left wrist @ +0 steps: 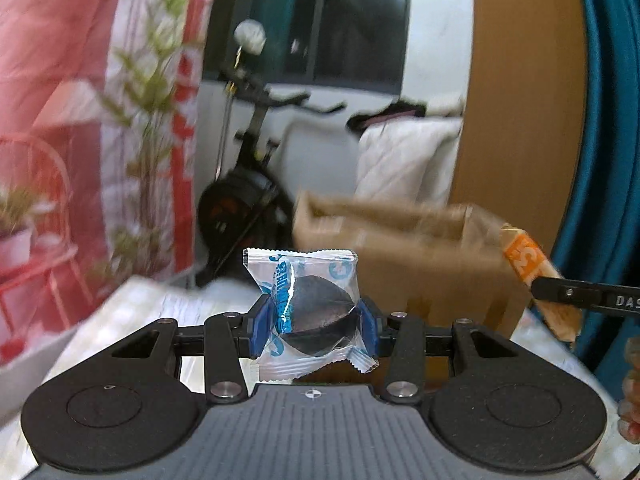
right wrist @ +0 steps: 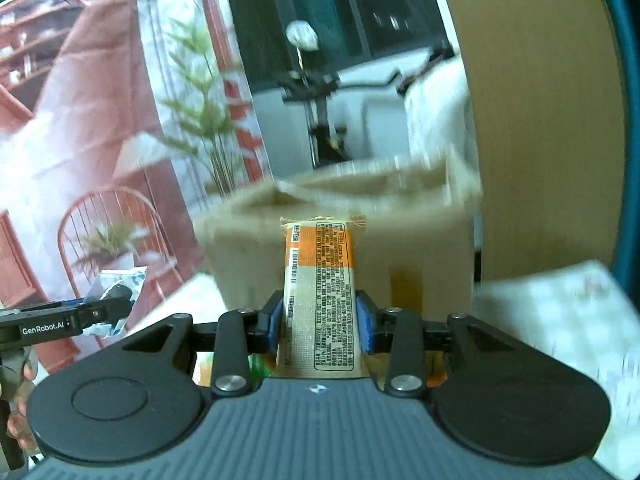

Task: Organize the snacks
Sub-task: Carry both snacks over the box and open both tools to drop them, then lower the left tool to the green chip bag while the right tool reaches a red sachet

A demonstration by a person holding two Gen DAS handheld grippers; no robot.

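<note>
Two snacks being carried, one per gripper, both raised in front of a blurred cardboard box (left wrist: 400,256).

Left gripper (left wrist: 316,326): blue pads (left wrist: 258,330) pinching a clear, blue-printed wrapper (left wrist: 306,312) holding a round dark snack; packet standing upright between the fingers, at centre of the left wrist view. Same packet showing at 9 o'clock in the right wrist view (right wrist: 118,294), gripped by the left tool's black finger.

Right gripper (right wrist: 318,320): pads (right wrist: 366,328) pressing on both sides of an orange-and-tan snack bar (right wrist: 318,292), upright, printed text panel facing the camera. Same bar appearing at 3 o'clock in the left wrist view (left wrist: 536,272), tilted, clamped in the right tool's black finger.

Cardboard box: sitting at 12 o'clock beyond both packets, top open, flaps up; interior too blurred for contents to be told. Resting on a pale checked tabletop (right wrist: 560,312).

Surroundings: red-and-white printed backdrop (left wrist: 60,120) at 9 to 10 o'clock, exercise bike (left wrist: 248,184) at 11 o'clock, tan wooden panel (left wrist: 520,80) at 1 o'clock.
</note>
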